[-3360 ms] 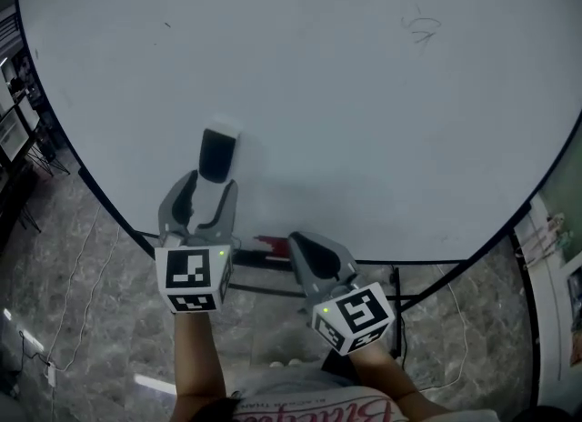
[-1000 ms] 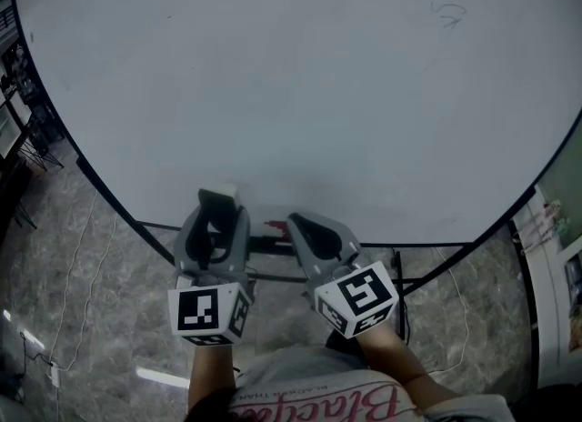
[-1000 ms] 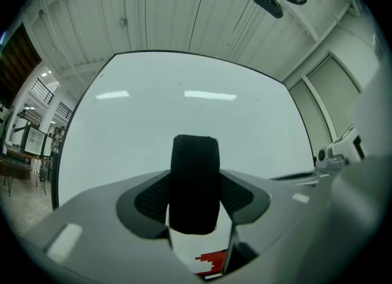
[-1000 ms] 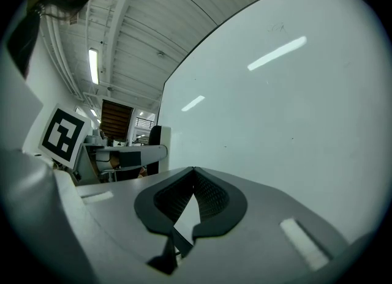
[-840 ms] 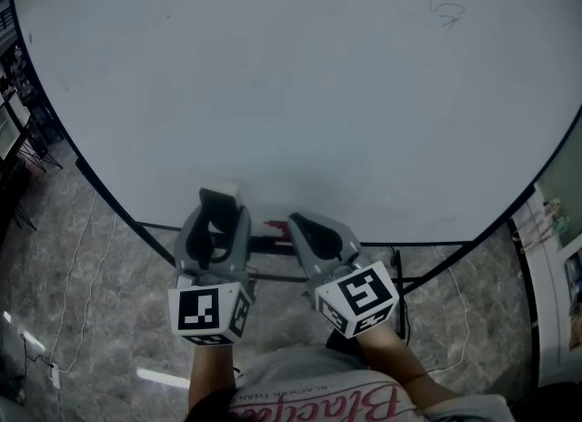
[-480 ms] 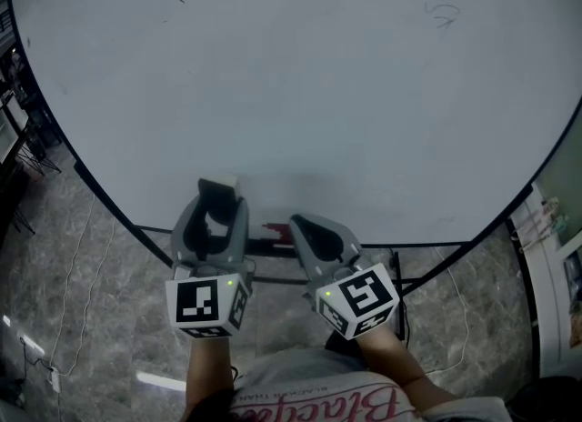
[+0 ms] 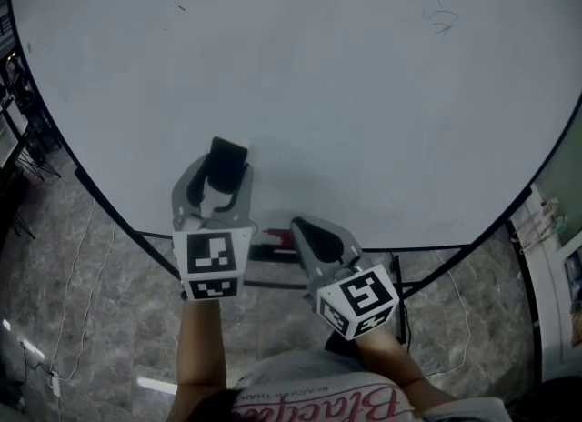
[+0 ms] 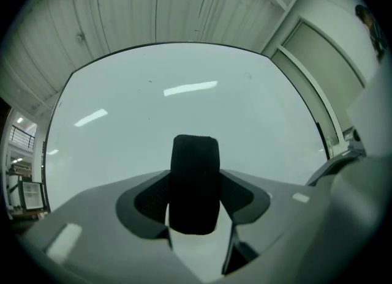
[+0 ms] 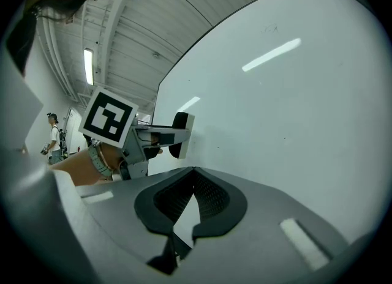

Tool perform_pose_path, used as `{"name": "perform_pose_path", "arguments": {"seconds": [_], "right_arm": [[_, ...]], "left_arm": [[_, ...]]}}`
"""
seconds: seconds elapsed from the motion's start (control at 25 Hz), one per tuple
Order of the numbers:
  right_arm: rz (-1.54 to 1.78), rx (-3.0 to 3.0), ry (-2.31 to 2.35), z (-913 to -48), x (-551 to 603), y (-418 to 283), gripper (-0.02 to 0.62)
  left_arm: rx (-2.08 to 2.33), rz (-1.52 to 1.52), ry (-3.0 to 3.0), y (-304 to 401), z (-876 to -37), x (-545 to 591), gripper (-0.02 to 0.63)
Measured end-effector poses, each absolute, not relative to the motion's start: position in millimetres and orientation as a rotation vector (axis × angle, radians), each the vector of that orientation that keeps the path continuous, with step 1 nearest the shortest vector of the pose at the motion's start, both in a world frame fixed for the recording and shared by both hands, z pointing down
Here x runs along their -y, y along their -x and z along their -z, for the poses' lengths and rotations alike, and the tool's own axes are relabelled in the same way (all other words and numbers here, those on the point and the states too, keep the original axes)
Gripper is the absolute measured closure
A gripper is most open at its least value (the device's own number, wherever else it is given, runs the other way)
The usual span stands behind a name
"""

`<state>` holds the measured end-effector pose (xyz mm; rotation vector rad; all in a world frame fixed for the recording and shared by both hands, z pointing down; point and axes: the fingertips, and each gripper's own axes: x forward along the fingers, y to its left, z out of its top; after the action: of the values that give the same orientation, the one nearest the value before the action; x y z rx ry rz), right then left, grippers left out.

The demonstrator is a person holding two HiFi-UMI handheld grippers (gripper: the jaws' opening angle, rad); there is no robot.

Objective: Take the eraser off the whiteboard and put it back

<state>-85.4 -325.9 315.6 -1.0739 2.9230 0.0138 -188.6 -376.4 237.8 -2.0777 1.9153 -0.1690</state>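
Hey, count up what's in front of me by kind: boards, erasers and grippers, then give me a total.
Whiteboard: 1
Eraser: 1
Grippers: 2, the left gripper shut on the eraser, the right gripper shut and empty
Total: 4

A grey marbled stone floor (image 7: 82, 311) is spreading out below, with thin cables (image 7: 73, 270) trailing across it, while dark metal frames (image 7: 20, 129), perhaps racks or chair legs, are crowding its left edge. Overhead a ribbed panel ceiling (image 8: 153, 7) is running back with a tube lamp (image 9: 89, 67) glowing on it, and a tall pale panel (image 8: 324, 62) in a light frame is standing at the right. Far back on the left a person (image 9: 54, 134) is standing in a bright opening.
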Motion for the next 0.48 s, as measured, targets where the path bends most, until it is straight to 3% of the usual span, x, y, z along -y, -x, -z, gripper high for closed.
{"name": "perform_pose_path", "arguments": {"seconds": [0.48], "right_arm": [[-0.004, -2.899, 1.127, -316, 333, 76, 0.594]], "left_arm": [[-1.945, 0.26, 1.995, 190, -216, 408, 0.373]]}}
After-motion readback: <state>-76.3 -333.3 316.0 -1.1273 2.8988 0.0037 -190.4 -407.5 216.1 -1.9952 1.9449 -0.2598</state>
